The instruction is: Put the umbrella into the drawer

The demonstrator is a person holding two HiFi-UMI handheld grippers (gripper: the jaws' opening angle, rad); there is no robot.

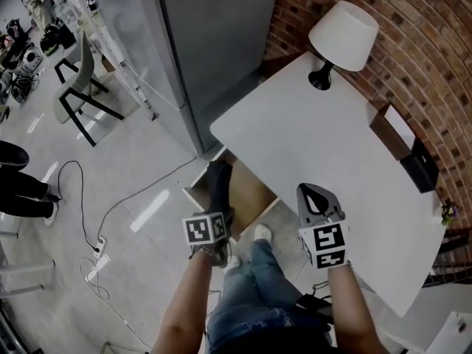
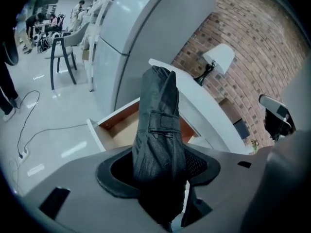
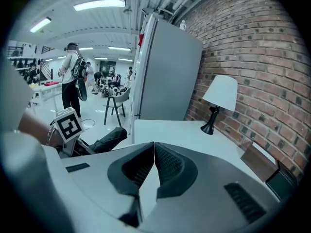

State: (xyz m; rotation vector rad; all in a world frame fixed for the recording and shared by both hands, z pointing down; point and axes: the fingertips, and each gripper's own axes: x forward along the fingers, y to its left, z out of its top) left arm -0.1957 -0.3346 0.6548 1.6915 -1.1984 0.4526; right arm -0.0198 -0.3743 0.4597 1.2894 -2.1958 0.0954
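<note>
The umbrella (image 1: 217, 183) is clamped in the left gripper (image 1: 219, 214) and held tilted above the drawer (image 1: 254, 196), which is pulled out wide from under the table's (image 1: 310, 139) near edge. The right gripper (image 1: 316, 198) is seen closed and empty above that edge.

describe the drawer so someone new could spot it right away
Find the white table by the brick wall. Under its edge away from that wall, the drawer stands pulled open. It is the only open, wood-lined box below the tabletop, brown inside with a white front.
</note>
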